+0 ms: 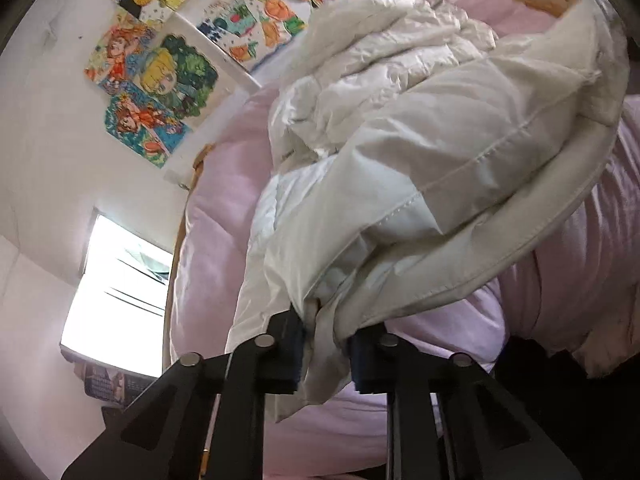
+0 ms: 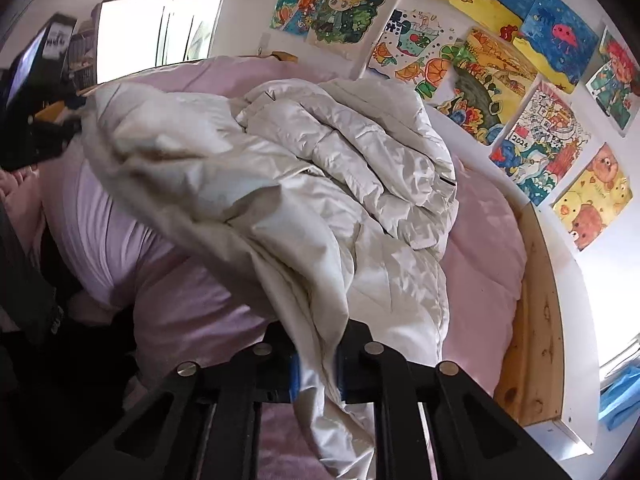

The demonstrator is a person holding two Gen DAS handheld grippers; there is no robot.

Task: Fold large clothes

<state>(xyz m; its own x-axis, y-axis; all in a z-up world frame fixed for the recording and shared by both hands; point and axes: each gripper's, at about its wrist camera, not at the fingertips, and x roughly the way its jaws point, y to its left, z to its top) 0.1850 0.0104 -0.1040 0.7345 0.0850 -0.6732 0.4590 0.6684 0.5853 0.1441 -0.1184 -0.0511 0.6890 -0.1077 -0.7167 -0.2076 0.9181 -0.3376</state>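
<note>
A large white padded jacket lies bunched on a pink quilt on the bed. My left gripper is shut on a hem edge of the jacket, and the cloth hangs between its black fingers. In the right wrist view the same jacket lies crumpled across the pink quilt. My right gripper is shut on another edge of the jacket, lifted a little off the bed. The left gripper shows far left in the right wrist view, at the jacket's other end.
Colourful children's drawings cover the white wall beside the bed. A wooden bed frame edges the quilt on the wall side. A bright window is beyond the bed's end; it also shows in the left wrist view.
</note>
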